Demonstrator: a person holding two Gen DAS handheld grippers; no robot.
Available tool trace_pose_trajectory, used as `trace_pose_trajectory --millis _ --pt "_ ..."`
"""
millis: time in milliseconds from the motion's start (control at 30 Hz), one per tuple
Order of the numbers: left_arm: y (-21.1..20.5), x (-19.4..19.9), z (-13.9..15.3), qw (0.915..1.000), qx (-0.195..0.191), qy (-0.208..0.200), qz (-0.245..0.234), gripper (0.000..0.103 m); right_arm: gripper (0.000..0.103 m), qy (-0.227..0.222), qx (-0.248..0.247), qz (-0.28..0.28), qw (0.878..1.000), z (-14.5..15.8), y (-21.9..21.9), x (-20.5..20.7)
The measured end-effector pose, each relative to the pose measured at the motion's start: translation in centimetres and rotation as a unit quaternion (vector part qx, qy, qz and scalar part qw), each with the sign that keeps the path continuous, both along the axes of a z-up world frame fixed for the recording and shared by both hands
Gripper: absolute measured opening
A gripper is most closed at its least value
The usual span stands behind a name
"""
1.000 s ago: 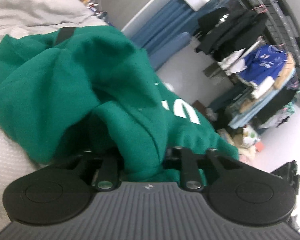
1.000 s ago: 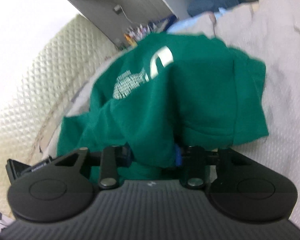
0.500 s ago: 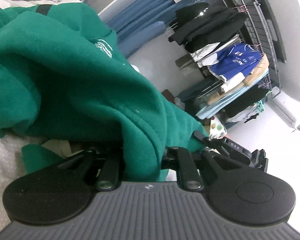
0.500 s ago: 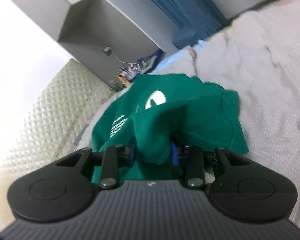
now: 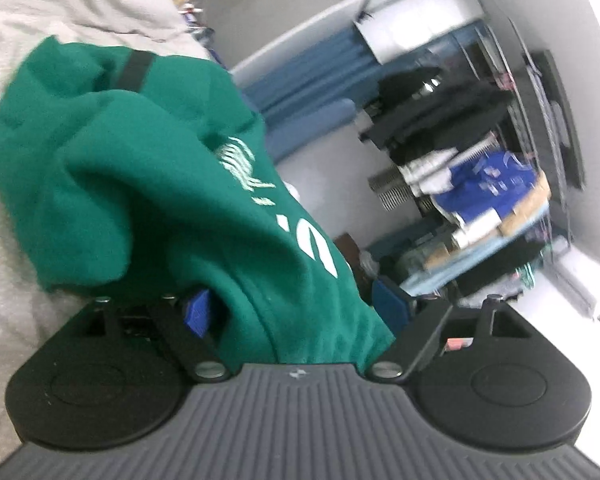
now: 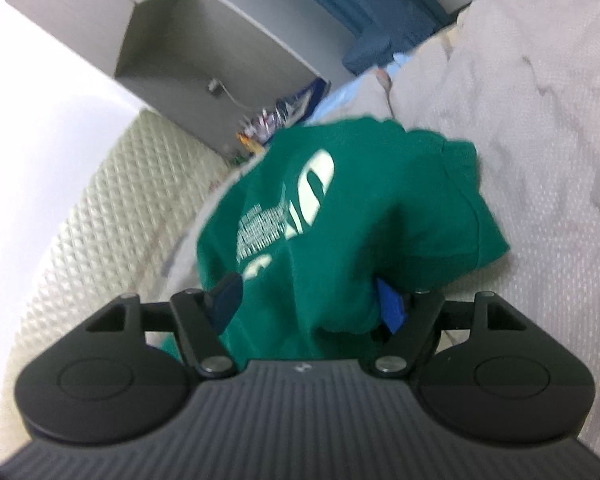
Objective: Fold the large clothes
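Both grippers' jaws are opening wide; the green sweatshirt point(image 5: 148, 184) lies loose between them.

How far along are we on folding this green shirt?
Done: green shirt is doubled over in a loose bundle on the white bedspread. In hand: left gripper and right gripper are opening, cloth between their jaws. Left: it looks rumpled, so flatten and finish folding.

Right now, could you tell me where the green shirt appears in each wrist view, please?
Left wrist: the green shirt fills the left and centre, draping down between the opening jaws of the left gripper.
Right wrist: the shirt sits in the centre, its lower part between the opening jaws of the right gripper.
Shared landmark: the white print on the shirt.
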State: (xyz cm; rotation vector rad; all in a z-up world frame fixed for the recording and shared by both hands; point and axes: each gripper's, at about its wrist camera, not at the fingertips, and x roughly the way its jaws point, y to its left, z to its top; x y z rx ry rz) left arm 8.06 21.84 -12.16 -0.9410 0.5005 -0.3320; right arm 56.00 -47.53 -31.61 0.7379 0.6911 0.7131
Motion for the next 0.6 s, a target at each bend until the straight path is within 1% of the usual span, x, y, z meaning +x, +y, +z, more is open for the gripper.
trace_pose_trajectory --millis 67,167,267,333,433,467,500,567,600 --pt "0.6 0.1 -0.4 0.9999 -0.010 0.009 0.010 0.084 0.073 0.008 -0.026 0.008 1.000 -0.5 0.9 0.2" --pt "1.0 0.9 -0.7 0.9997 -0.017 0.015 0.014 0.084 0.073 0.018 -0.050 0.025 0.998 -1.4 2.2 0.6" --pt "0.8 1.8 -0.7 0.9997 -0.014 0.015 0.016 0.085 0.073 0.021 -0.042 0.038 0.998 -1.9 3.3 1.2" --pt "0.6 2.5 -0.8 0.9998 -0.013 0.011 0.013 0.085 0.073 0.004 -0.037 0.039 0.999 -1.7 3.8 1.6" --pt "-0.1 3.6 -1.1 0.9999 0.001 0.012 0.001 0.085 0.072 -0.031 -0.061 0.021 0.997 -1.3 4.6 1.9" --pt "-0.3 3.9 -1.2 0.9998 0.009 0.016 0.000 0.085 0.066 -0.038 -0.065 0.021 0.997 -1.4 4.9 2.0" --pt "-0.8 4.2 -1.4 0.9996 0.019 0.019 0.000 0.084 0.062 -0.042 -0.066 0.023 0.997 -1.4 5.1 2.1" --pt "-1.3 4.9 -1.6 0.9990 0.036 0.026 -0.001 0.083 0.048 -0.053 -0.068 0.029 0.996 -1.4 5.6 2.2" --pt "-1.4 5.1 -1.7 0.9987 0.042 0.028 0.001 0.077 0.044 -0.060 -0.067 0.034 0.995 -1.3 5.7 2.3"
